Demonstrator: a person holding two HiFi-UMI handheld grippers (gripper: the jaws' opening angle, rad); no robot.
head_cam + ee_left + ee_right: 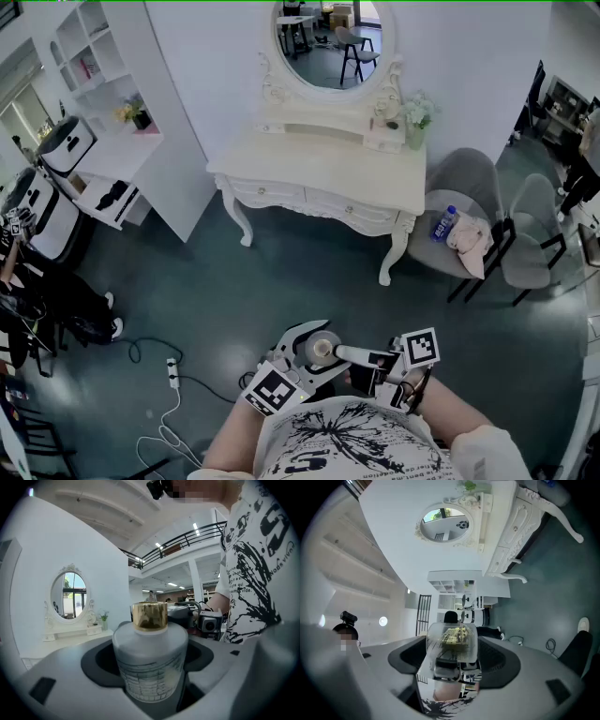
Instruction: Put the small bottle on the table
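A frosted white bottle (150, 663) with a gold cap sits upright between the jaws of my left gripper (151, 681), which is shut on it. In the head view that bottle (324, 349) shows from above, close to my chest, in the left gripper (317, 345). My right gripper (354, 356) points left toward it. A clear glass bottle (452, 641) with gold flecks is wedged between the jaws of the right gripper (452, 665). The white dressing table (319, 169) stands well ahead across the floor.
Two grey chairs (469, 178) stand right of the table; one holds a water bottle (442, 225) and a cloth. A power strip with its cable (172, 373) lies on the floor at the left. White shelves (103, 112) and white machines (52, 202) fill the left side.
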